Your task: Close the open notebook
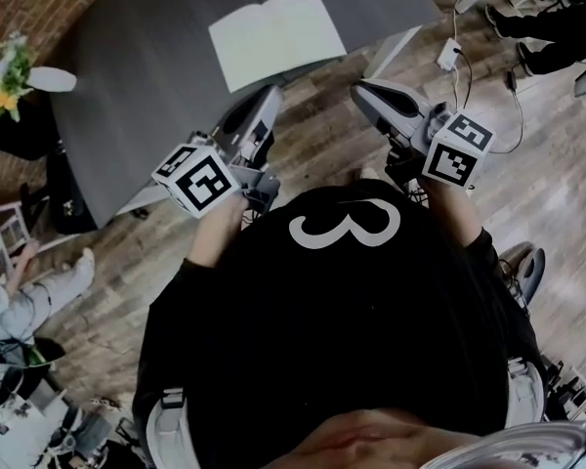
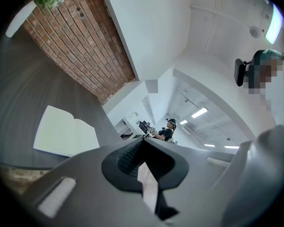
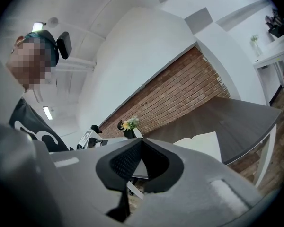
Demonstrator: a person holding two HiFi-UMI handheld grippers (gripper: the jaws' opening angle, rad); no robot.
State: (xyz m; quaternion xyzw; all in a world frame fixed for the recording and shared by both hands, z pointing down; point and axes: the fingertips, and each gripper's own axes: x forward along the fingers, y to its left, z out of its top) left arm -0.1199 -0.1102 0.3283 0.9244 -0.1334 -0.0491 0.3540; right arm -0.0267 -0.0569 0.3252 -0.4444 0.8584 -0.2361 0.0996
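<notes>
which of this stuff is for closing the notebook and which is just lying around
For the job:
- open white-paged notebook
- left gripper, jaws shut, empty
- right gripper, jaws shut, empty

Just lying about:
- dark grey table, which only bears the notebook
- bunch of yellow flowers
- white power adapter on the wooden floor

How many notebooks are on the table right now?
1. The open notebook lies flat on the dark table, close to its near edge. The table runs out of frame, so another could be hidden.
</notes>
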